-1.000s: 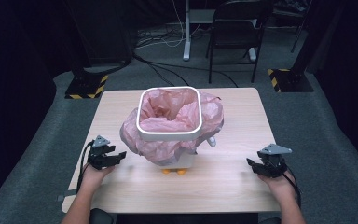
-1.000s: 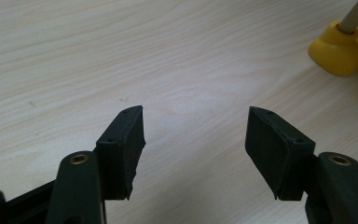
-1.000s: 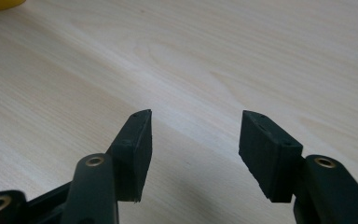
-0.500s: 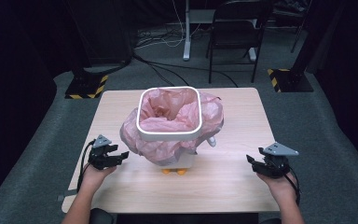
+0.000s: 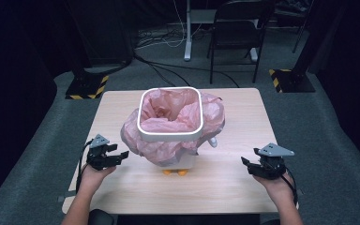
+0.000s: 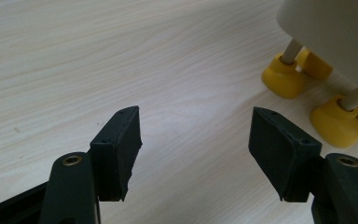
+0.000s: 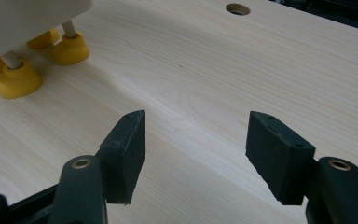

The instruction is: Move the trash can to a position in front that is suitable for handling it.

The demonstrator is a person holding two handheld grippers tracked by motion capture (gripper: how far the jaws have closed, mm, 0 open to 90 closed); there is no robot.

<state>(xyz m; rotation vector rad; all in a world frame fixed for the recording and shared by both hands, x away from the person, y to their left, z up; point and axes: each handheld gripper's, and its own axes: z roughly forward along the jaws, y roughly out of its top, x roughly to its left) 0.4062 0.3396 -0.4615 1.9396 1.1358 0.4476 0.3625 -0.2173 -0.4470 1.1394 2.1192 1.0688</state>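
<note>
High view: left gripper (image 5: 117,157) jaws apart, empty, just left of bin (image 5: 169,133); right gripper (image 5: 247,165) jaws just been opening, nothing between, raised since earlier frame, well right. Bin mid-table (image 5: 122,101), pink bag (image 5: 213,112) draped over rim. Gripper views: yellow feet (image 6: 284,77). No writing legible.

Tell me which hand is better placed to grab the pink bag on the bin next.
Left, probably. The left gripper sits open right beside the bag hanging over the bin. The right gripper, open too, is farther out across the table.
</note>
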